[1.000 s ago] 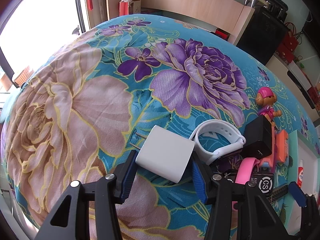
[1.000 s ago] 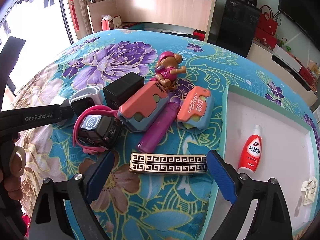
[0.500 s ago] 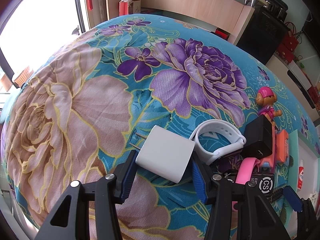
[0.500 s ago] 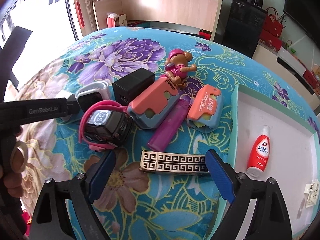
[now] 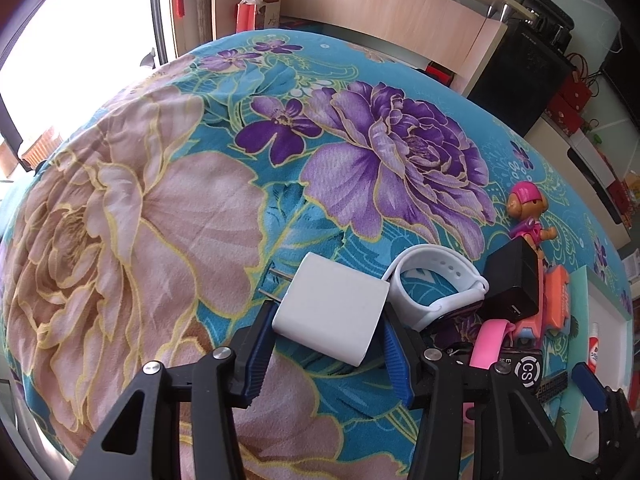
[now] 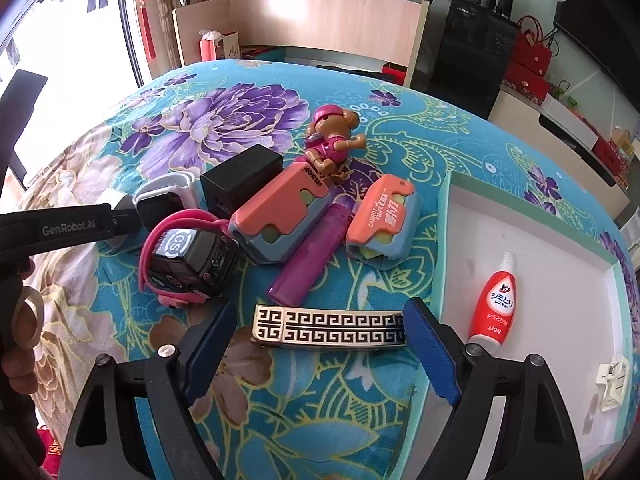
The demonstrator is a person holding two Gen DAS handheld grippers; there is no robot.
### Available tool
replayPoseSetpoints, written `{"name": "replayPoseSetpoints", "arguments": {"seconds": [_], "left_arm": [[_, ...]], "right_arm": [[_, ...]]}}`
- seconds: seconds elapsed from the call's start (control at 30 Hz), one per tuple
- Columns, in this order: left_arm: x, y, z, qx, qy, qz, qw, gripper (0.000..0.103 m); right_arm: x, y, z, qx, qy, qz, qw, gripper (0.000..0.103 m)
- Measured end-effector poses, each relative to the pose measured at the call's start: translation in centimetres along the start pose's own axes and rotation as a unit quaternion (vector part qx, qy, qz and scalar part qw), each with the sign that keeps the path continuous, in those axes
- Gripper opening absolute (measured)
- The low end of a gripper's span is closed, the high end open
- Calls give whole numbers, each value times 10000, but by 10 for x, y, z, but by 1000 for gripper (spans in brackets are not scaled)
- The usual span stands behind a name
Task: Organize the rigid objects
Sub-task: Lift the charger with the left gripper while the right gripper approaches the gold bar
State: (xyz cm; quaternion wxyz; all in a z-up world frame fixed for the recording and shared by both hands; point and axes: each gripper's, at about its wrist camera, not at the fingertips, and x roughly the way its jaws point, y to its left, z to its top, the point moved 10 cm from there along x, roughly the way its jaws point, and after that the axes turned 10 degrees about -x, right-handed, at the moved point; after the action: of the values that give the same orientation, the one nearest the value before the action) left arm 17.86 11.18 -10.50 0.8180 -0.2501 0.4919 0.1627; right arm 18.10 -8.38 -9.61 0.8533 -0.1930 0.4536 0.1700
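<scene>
Left wrist view: one white charger block (image 5: 332, 314) sits at lower centre, its two metal prongs pointing up-left. The left gripper (image 5: 326, 344) pinches it, a blue pad pressed on each side. Just right of it lies one white watch band (image 5: 436, 292), then one black adapter cube (image 5: 512, 288), one pink-helmeted dog figure (image 5: 528, 212) above that, and one pink-strapped watch (image 5: 516, 356) at lower right. All rest on a teal floral bedspread (image 5: 160, 216) with one big purple bloom at centre and a pale pink one at left. A bright window fills the upper left; a wooden shelf unit runs along the top.

Right wrist view: the right gripper (image 6: 320, 354) has its jaws spread wide and closing around one black-and-gold patterned bar (image 6: 328, 328) at lower centre; the right pad is at the bar's end, the left pad stands apart from it. Above the bar lie one purple lighter (image 6: 312, 260), two orange-and-blue carrot knives (image 6: 280, 220) (image 6: 382, 222), the pink watch, the black cube and the dog figure. At right, one white tray (image 6: 560, 240) with a teal rim holds one red-and-white bottle (image 6: 494, 300) and one small white clip (image 6: 612, 378). The left gripper's black arm crosses the left edge, hiding part of the white charger.
</scene>
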Motion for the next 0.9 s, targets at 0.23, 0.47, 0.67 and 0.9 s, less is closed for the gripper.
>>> {"name": "replayPoseSetpoints", "arguments": {"seconds": [0.23, 0.47, 0.67, 0.9], "left_arm": [[-4, 6, 1, -176, 65, -202, 9996, 53], [-10, 16, 4, -256, 22, -144, 9996, 53], [-13, 23, 5, -292, -18, -96, 9995, 53], [-15, 31, 6, -386, -33, -74, 9992, 53]], "right_arm": [[6, 2, -3, -344, 238, -256, 9988, 85], [12, 5, -6, -491, 729, -354, 9955, 85], [16, 5, -6, -467, 1037, -341, 9929, 85], [24, 8, 0, -682, 1246, -62, 9898, 85]]}}
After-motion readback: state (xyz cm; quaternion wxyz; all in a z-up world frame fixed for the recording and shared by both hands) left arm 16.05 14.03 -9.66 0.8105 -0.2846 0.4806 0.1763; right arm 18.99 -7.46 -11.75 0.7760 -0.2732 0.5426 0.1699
